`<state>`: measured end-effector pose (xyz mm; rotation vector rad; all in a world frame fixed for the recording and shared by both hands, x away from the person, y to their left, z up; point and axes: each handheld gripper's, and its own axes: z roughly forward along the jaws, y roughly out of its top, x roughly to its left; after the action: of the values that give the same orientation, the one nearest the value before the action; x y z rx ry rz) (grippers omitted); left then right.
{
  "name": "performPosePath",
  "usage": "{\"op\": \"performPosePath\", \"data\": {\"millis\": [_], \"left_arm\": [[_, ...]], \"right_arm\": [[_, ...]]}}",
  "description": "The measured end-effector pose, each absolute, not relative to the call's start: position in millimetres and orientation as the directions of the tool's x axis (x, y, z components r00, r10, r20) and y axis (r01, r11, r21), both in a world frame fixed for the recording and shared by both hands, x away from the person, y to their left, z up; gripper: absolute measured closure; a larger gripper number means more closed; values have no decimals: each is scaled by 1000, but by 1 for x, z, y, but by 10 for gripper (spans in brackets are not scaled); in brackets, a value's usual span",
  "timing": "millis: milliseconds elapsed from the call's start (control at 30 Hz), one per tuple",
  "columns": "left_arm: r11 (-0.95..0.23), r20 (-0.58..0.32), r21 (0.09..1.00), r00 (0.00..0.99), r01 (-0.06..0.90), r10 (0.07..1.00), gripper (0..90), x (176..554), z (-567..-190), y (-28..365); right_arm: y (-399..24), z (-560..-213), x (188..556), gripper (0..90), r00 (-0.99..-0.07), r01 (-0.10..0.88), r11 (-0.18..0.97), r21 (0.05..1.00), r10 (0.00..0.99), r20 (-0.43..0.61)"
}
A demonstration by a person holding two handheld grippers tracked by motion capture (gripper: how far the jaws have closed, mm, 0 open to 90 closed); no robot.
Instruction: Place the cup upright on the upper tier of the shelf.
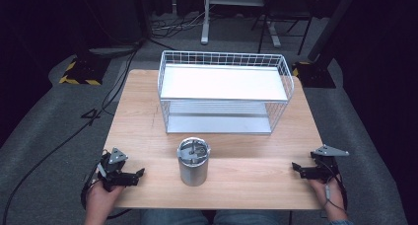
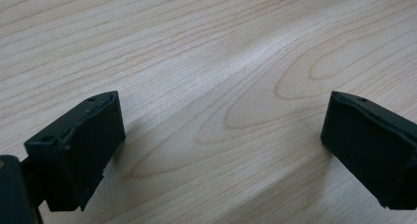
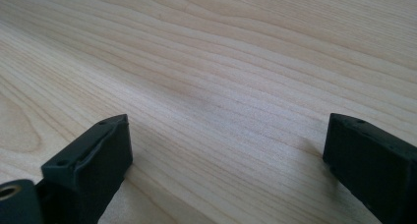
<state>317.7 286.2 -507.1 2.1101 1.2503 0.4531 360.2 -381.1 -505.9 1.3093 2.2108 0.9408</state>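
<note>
The metal canister [image 1: 193, 162] stands upright on the counter [image 1: 148, 131], just in front of the white wire rack [image 1: 224, 92]. Well to the canister's left, the left hand-held gripper [image 1: 140, 172] rests at the counter's near edge, its jaws spread wide over bare wood and grasping nothing. Well to the canister's right, the right hand-held gripper [image 1: 295, 167] lies likewise, released and empty.
</note>
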Motion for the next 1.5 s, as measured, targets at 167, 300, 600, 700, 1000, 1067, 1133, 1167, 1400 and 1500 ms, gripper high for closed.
{"op": "performPosePath", "data": {"millis": [167, 300, 600, 700, 1000, 1067, 1133, 1167, 1400, 1500], "left_arm": [[-352, -27, 666, 492, 658, 870, 2, 319, -507, 284], [-350, -26, 664, 488, 660, 872, 0, 318, -507, 284], [-340, -50, 657, 489, 672, 871, 0, 311, -501, 289], [-337, -51, 668, 493, 664, 869, 0, 308, -498, 291], [-287, -66, 759, 507, 585, 859, 0, 290, -473, 297], [-263, -84, 784, 517, 561, 852, 0, 287, -468, 298], [-258, -72, 822, 542, 508, 838, 0, 280, -459, 295], [-252, -72, 831, 545, 496, 835, 0, 279, -456, 294], [-210, -97, 877, 587, 433, 804, 0, 272, -443, 289], [-200, -79, 896, 587, 396, 806, 0, 269, -440, 286]], "right_arm": [[-381, -506, 360, 36, -483, 608, 336, 720, 876, -1], [-381, -506, 360, 34, -484, 607, 337, 719, 875, -2], [-381, -506, 360, 35, -482, 608, 336, 719, 876, -2], [-381, -506, 360, 34, -482, 608, 336, 719, 876, -2], [-381, -506, 360, 37, -483, 607, 337, 720, 876, -3], [-381, -506, 360, 38, -483, 607, 337, 720, 875, -2], [-381, -506, 360, 39, -483, 607, 337, 720, 875, -3], [-381, -506, 360, 39, -484, 606, 337, 720, 875, -3], [-381, -506, 360, 45, -486, 605, 338, 721, 874, -2], [-381, -506, 360, 46, -485, 605, 338, 721, 874, -3]]}}
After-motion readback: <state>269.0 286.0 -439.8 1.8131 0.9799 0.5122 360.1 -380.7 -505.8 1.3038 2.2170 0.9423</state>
